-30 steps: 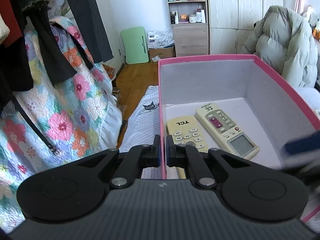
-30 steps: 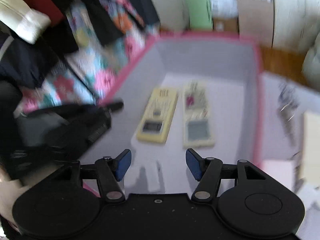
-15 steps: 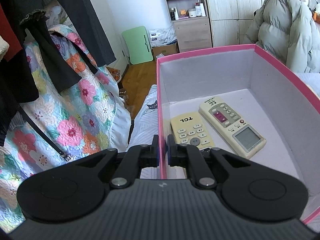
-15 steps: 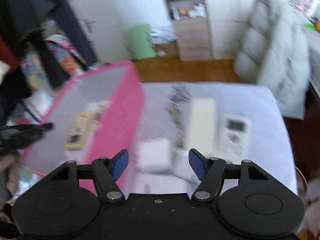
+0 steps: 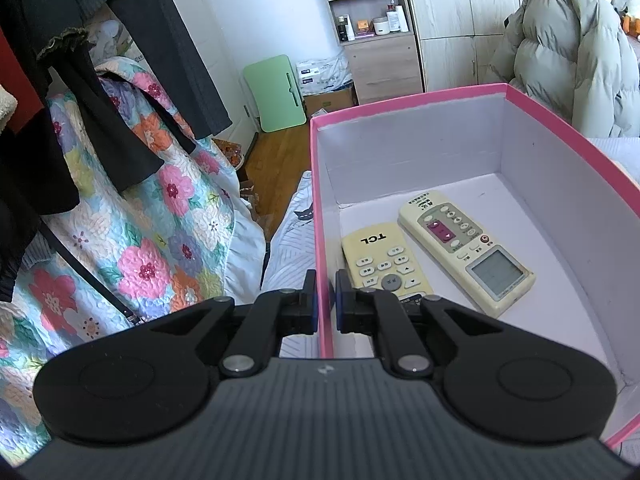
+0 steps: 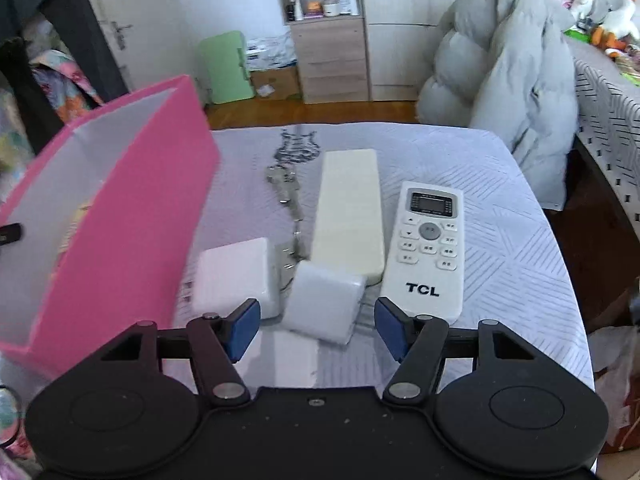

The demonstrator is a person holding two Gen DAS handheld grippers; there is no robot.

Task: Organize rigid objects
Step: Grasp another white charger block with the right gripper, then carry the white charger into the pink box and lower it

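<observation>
In the left wrist view my left gripper [image 5: 323,280] is shut on the near left wall of the pink box [image 5: 420,160]. Inside lie a yellow TCL remote [image 5: 380,260] and a cream remote [image 5: 464,248] with a screen. The right wrist view shows my right gripper [image 6: 316,320] low over the table, to the right of the pink box [image 6: 132,200]. Its jaws are closing. A small white adapter [image 6: 324,304] lies between the blue pads, which do not touch it. Nearby lie a second white adapter [image 6: 236,276], a face-down cream remote [image 6: 348,212], a white TCL remote [image 6: 428,248] and keys [image 6: 288,192].
The table's patterned cloth [image 6: 500,208] ends at a rounded edge on the right. A puffy grey jacket [image 6: 500,60] hangs behind it. Left of the box hang a floral quilt [image 5: 140,240] and dark clothes [image 5: 100,80]. A shelf unit [image 6: 328,40] stands at the back wall.
My right gripper swung from above the box's inside to the right and down over the loose items on the table. The left gripper kept its hold on the box wall.
</observation>
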